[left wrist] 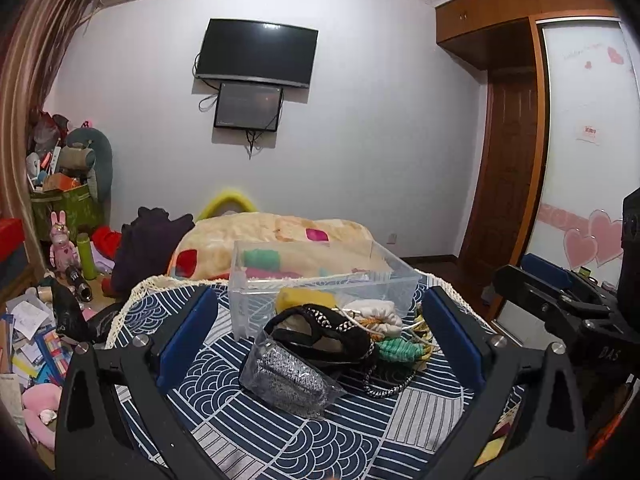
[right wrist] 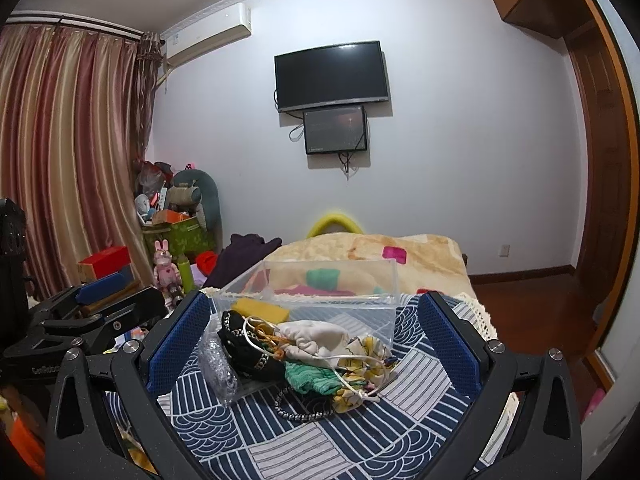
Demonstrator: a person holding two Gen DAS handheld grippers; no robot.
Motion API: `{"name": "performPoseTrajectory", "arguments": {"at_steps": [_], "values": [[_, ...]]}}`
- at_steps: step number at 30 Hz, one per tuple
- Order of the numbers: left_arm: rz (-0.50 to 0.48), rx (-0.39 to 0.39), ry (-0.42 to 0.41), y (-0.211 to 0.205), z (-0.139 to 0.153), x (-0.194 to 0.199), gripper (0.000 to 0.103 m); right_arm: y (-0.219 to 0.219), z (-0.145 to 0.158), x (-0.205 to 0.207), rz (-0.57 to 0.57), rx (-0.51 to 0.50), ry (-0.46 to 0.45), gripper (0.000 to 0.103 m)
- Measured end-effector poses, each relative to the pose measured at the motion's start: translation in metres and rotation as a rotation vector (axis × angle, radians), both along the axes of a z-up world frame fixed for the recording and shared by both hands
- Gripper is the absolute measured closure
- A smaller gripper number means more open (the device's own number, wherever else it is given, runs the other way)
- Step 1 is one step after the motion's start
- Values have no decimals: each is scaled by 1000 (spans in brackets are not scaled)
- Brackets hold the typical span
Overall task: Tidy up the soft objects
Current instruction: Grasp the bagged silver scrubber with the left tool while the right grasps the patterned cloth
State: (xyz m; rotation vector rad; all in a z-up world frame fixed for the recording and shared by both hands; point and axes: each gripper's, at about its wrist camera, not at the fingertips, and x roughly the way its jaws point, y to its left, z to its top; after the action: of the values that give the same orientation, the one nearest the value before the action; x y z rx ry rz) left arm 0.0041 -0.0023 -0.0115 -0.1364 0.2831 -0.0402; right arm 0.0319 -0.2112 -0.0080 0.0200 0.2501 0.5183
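A pile of soft objects lies on a blue patterned cloth (left wrist: 256, 432) in front of a clear plastic bin (left wrist: 320, 292). The pile holds a silver item in a plastic bag (left wrist: 286, 378), a black pouch with chain trim (left wrist: 320, 332), a white cloth bundle (left wrist: 374, 312), a green knit piece (left wrist: 396, 350) and a yellow sponge (left wrist: 302, 298). My left gripper (left wrist: 320, 332) is open, its jaws either side of the pile, holding nothing. In the right wrist view my right gripper (right wrist: 312, 340) is open around the same pile: black pouch (right wrist: 248, 344), white bundle (right wrist: 316, 338), green piece (right wrist: 308, 376), bin (right wrist: 320, 284).
Behind the bin is a bed with a cream blanket (left wrist: 276, 236) and dark clothing (left wrist: 148, 248). Cluttered toys and boxes fill the floor at left (left wrist: 60, 248). A wardrobe (left wrist: 580, 140) stands at right. The other gripper (left wrist: 560, 304) shows at the right edge.
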Motion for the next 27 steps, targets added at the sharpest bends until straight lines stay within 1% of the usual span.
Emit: {"name": "performPoseTrajectory", "arguments": {"at_steps": [3, 5, 9, 12, 13, 16, 18, 25, 27], "values": [[-1, -11, 22, 4, -7, 7, 2, -2, -6, 7, -5, 3, 32, 0], [-4, -18, 43, 6, -11, 13, 11, -4, -11, 13, -11, 7, 55, 0], [5, -26, 95, 12, -24, 28, 13, -5, -21, 24, -33, -8, 93, 2], [9, -42, 142, 17, -37, 40, 15, -6, -27, 33, -38, -20, 125, 9], [13, -46, 160, 20, -41, 44, 16, -6, -30, 36, -40, -23, 136, 9], [30, -47, 210, 26, -57, 56, 17, -6, -38, 45, -34, -27, 186, 13], [35, -45, 242, 29, -67, 63, 18, -4, -39, 47, -23, -31, 201, 13], [8, -63, 351, 29, -94, 83, 18, 8, -41, 56, -40, -91, 197, 13], [-6, -74, 374, 28, -101, 87, 18, 7, -43, 62, -50, -94, 211, 16]]}}
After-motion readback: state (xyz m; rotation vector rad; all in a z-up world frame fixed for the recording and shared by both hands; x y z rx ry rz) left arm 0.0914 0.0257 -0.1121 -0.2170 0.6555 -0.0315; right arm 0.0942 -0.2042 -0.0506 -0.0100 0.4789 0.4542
